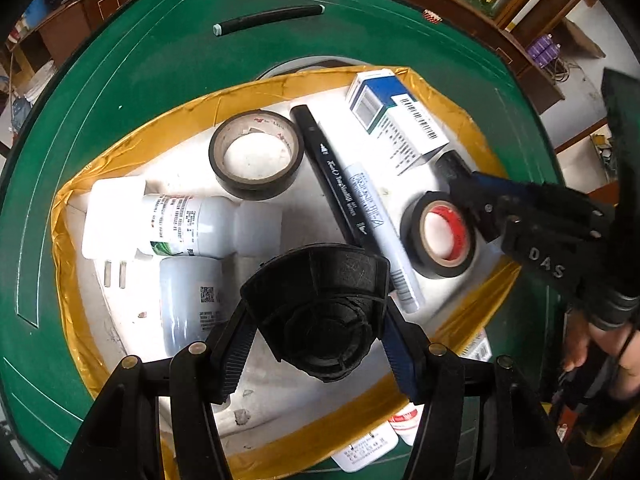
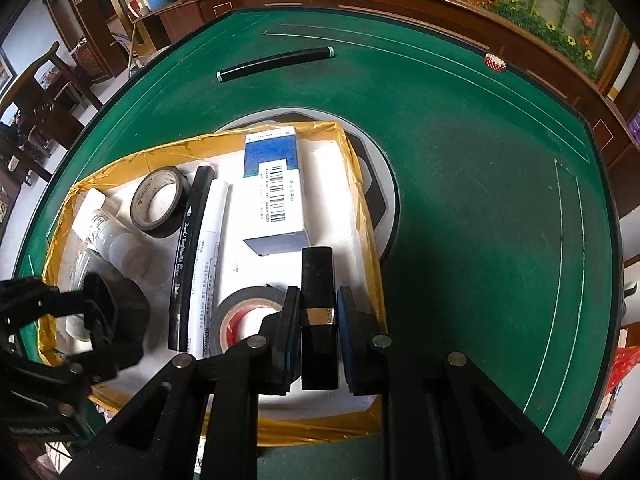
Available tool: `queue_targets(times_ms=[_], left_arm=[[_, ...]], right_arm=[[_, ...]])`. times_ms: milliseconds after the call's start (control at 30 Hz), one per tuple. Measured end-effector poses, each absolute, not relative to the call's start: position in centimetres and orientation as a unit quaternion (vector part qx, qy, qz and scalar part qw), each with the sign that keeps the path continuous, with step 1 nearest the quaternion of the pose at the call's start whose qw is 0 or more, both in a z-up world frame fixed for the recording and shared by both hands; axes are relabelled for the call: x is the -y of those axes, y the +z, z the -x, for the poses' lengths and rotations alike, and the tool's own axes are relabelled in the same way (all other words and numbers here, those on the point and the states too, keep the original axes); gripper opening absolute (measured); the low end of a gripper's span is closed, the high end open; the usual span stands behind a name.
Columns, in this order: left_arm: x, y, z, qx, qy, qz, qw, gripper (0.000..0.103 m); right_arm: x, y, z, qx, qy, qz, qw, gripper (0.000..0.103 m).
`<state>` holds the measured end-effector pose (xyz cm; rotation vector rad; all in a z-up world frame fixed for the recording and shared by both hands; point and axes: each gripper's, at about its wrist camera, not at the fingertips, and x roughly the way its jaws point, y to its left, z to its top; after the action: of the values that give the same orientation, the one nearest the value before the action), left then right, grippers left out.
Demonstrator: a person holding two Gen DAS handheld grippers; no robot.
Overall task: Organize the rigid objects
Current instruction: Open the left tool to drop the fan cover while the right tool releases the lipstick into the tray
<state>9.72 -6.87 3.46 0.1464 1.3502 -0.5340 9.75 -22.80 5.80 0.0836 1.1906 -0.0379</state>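
A white tray with a yellow-taped rim (image 1: pixel 72 216) (image 2: pixel 360 184) sits on the green table and holds several items. My left gripper (image 1: pixel 316 324) is shut on a black fan-shaped plastic part (image 1: pixel 320 280) above the tray's near side; it also shows in the right wrist view (image 2: pixel 116 304). My right gripper (image 2: pixel 318 316) is shut on a black rectangular tube with a silver band (image 2: pixel 317 280), held over the tray's right side beside a red-cored black tape roll (image 2: pixel 240 312) (image 1: pixel 438 236). A black marker (image 1: pixel 272 18) (image 2: pixel 276 63) lies on the table beyond the tray.
The tray holds a second black tape roll (image 1: pixel 256 154), a black pen (image 1: pixel 332 176), a white marker (image 1: pixel 380 232), a blue-white box (image 1: pixel 396 116), two white bottles (image 1: pixel 180 224) (image 1: pixel 192 304). A wooden rail (image 2: pixel 440 4) edges the table.
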Motion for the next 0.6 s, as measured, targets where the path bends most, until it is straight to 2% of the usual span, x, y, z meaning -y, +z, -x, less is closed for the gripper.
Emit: queue_targets(times_ms=[133, 167, 233, 333, 467, 600], left_arm=[[6.8, 3.1, -9.8, -0.614, -0.237, -0.068, 0.75, 0.065], [6.7, 3.1, -9.8, -0.613, -0.236, -0.064, 0.751, 0.067], [6.3, 3.3, -9.8, -0.61, -0.233, -0.056, 0.756, 0.077], [5.5, 4.0, -9.7, -0.603, -0.232, -0.045, 0.762, 0.08], [4.5, 5.4, -8.8, -0.59, -0.231, -0.036, 0.773, 0.081], [3.2, 6.8, -7.3, -0.573, -0.23, -0.027, 0.786, 0.085]], right_arm=[[22.8, 5.8, -9.9, -0.558, -0.018, -0.04, 0.829, 0.017], [22.8, 5.9, -9.9, -0.556, -0.018, -0.041, 0.83, 0.017], [22.9, 6.0, -9.6, -0.551, -0.015, -0.045, 0.833, 0.018], [23.0, 6.3, -9.3, -0.545, -0.01, -0.048, 0.837, 0.02], [22.9, 7.3, -8.4, -0.528, 0.0, -0.053, 0.848, 0.039], [22.9, 8.9, -7.1, -0.506, 0.01, -0.063, 0.86, 0.05]])
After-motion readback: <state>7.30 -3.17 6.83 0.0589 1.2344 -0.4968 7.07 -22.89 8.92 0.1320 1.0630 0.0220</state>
